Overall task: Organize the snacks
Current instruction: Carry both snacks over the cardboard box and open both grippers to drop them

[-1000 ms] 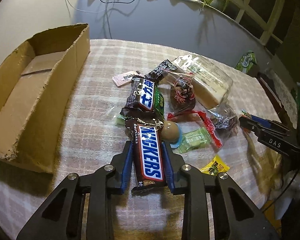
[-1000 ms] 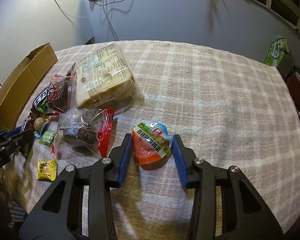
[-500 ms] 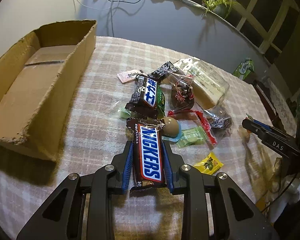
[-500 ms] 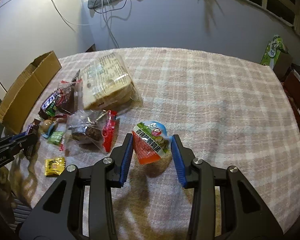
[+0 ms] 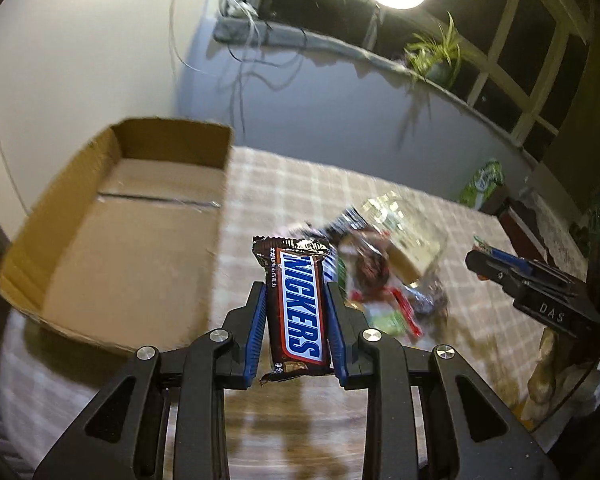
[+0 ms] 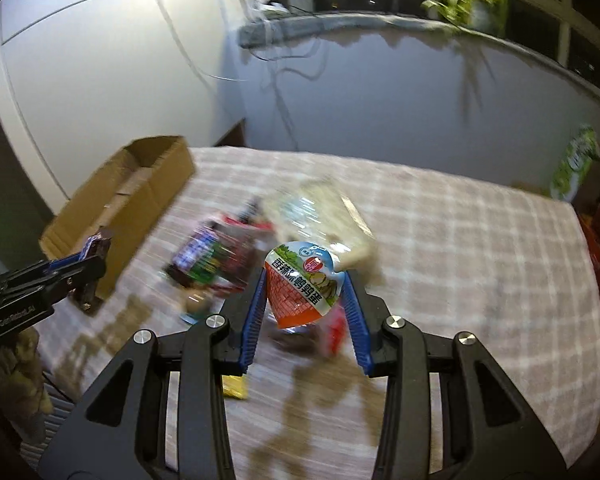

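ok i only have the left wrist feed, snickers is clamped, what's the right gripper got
Observer: The right gripper is shut on an orange and green snack pouch.
Operator: is it off the table
Observer: It looks lifted; blurred snacks show beneath the pouch.
Operator: anything hidden behind my gripper
Observer: A small yellow packet lies on the checked tablecloth, which your feed does not show.

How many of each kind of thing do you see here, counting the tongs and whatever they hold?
Tongs: 2, left tongs and right tongs
Chocolate bars held: 1, Snickers bar
Pouches held: 1, orange pouch
Cardboard box: 1
Total: 5
The loose snack pile is too blurred to count.
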### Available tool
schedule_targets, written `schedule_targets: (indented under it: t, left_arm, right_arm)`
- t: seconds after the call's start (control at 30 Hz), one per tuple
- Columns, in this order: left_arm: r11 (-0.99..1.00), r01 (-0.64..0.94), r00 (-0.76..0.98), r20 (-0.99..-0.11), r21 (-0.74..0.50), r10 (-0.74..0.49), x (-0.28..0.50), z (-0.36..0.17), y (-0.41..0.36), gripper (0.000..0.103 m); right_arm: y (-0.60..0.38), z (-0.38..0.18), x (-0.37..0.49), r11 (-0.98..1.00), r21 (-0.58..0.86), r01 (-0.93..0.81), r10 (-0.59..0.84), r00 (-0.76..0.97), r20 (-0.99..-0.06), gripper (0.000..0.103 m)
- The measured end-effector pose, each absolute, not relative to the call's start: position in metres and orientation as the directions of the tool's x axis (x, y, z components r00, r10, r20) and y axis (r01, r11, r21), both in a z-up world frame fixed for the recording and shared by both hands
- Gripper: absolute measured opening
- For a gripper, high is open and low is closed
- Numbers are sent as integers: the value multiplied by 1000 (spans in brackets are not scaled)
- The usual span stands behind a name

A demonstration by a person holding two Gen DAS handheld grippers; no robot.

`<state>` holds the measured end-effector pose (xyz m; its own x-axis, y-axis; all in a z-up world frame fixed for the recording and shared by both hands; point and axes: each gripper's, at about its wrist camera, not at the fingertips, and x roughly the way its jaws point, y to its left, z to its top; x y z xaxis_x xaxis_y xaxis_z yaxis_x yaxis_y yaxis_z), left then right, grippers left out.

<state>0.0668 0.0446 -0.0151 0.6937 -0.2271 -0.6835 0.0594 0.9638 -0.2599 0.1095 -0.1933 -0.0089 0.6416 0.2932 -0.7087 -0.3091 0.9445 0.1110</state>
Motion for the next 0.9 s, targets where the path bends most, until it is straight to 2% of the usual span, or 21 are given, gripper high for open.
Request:
schedule_targets:
  t: [0.5, 0.9]
  left_arm:
    - [978, -68, 730, -678, -198, -87, 69, -11, 129, 27]
    - [972, -109, 718, -692, -210, -70, 76, -23, 156, 27]
  right_arm:
    - [-46, 13, 138, 837, 96, -539, 449, 574, -685, 40]
    - [29, 2, 150, 774, 93, -626, 495, 507, -705, 40]
